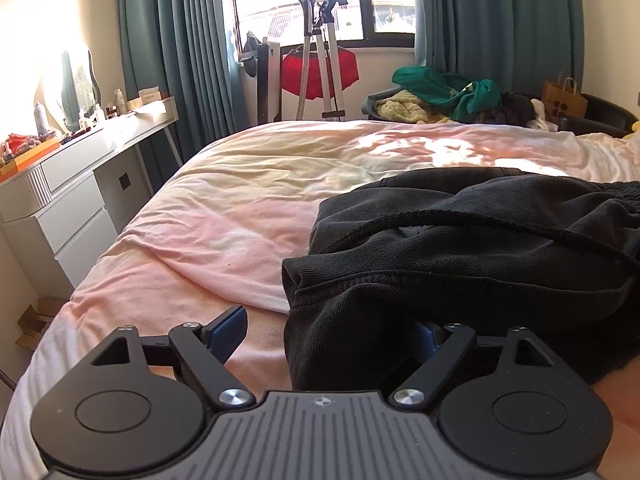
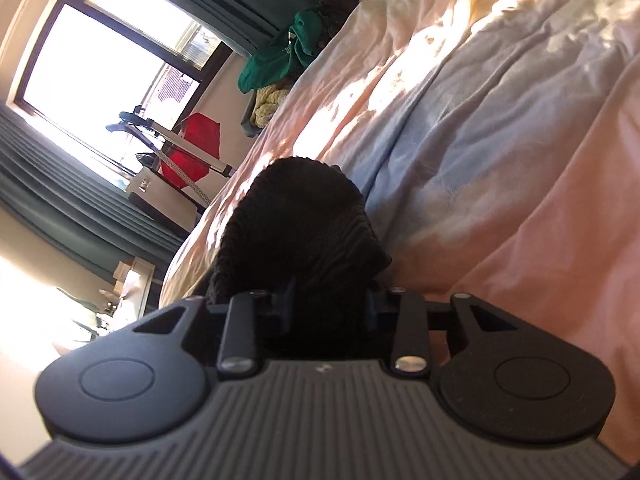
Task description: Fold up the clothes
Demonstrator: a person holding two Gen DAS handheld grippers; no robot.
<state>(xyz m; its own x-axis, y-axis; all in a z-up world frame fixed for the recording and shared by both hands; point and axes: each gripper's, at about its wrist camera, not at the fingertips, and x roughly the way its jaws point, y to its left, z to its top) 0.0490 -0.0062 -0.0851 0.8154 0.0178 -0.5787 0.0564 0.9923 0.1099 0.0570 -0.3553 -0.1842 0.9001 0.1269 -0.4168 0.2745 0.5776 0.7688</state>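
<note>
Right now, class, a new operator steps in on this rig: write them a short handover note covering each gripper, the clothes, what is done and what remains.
Left gripper: open, jaws wide; an edge of the black garment lies between them, not pinched.
Right gripper: shut on a bunched ribbed part of the same garment.
The garment lies crumpled on the pink bedspread.
More clothes are heaped in a basket beyond the bed.
Done: one grip taken. No neat fold shows yet.
Left: close the left gripper on the edge, spread the garment flat, fold it.
</note>
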